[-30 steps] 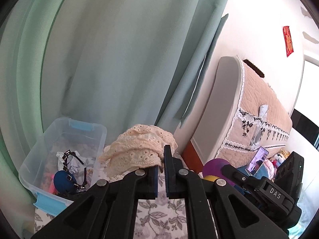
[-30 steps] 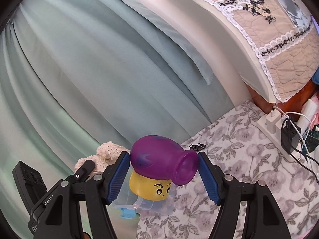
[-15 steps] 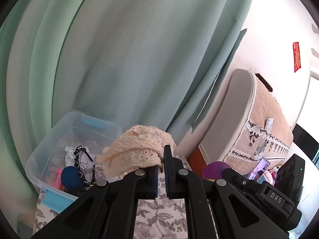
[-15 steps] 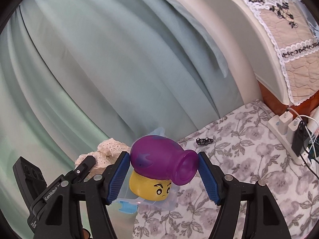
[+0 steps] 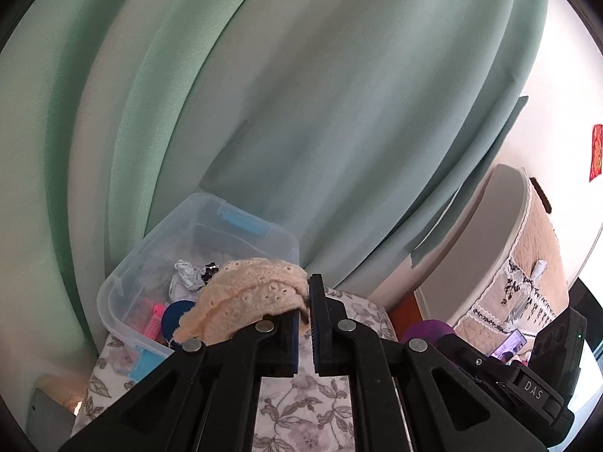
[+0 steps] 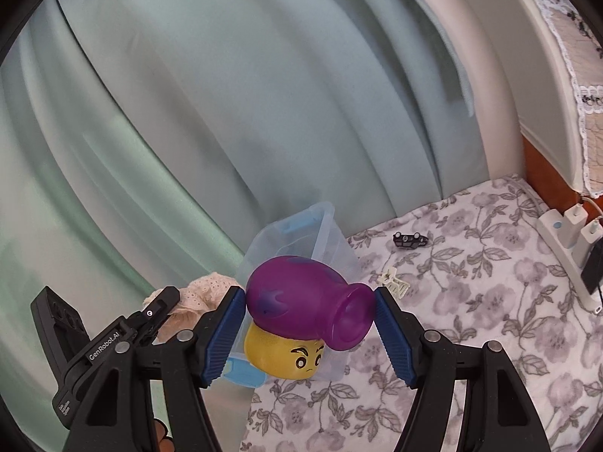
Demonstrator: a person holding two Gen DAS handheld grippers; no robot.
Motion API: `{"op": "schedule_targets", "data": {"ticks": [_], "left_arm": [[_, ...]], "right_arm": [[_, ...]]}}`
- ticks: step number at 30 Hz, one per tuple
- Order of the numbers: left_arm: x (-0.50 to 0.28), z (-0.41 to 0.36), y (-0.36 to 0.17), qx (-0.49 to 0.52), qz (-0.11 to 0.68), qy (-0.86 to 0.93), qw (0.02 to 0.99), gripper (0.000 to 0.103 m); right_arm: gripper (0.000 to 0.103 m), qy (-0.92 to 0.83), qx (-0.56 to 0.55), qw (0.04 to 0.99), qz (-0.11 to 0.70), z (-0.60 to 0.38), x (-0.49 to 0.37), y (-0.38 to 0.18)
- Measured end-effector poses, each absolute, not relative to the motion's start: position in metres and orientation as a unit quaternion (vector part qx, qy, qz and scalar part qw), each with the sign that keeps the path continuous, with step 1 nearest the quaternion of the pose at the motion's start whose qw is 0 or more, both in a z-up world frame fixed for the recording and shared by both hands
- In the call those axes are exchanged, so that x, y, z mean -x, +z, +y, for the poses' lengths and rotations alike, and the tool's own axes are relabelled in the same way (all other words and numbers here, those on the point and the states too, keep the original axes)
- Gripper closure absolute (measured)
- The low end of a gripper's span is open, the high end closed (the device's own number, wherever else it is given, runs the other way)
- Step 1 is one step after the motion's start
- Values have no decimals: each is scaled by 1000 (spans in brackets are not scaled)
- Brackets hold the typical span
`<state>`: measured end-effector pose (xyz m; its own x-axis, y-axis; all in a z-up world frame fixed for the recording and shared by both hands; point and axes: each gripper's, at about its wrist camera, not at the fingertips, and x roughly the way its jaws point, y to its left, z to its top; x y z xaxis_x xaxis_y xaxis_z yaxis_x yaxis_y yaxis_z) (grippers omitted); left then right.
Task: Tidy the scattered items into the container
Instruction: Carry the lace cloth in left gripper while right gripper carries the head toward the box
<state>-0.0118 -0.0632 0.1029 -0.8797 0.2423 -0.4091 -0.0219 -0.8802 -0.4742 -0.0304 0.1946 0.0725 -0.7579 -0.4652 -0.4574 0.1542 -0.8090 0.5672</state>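
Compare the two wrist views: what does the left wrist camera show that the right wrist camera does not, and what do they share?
Left wrist only: the bin's contents, a pink item and a blue disc, plus a red wall hanging.
Right wrist only: a black toy car, a cream hair clip and a power strip on the floral bedspread.
Both: the clear bin, the lace cloth in the left gripper, the purple mushroom toy in the right gripper, the green curtain.
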Motion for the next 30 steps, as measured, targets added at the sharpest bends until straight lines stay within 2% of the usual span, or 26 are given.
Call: {"op": "schedule_targets", "data": {"ticks": [30], "left_arm": [[33,-128,60,266,-278,923,16,98]], "right_arm": [[31,-874,-383,228,-195,111,91,30]]}}
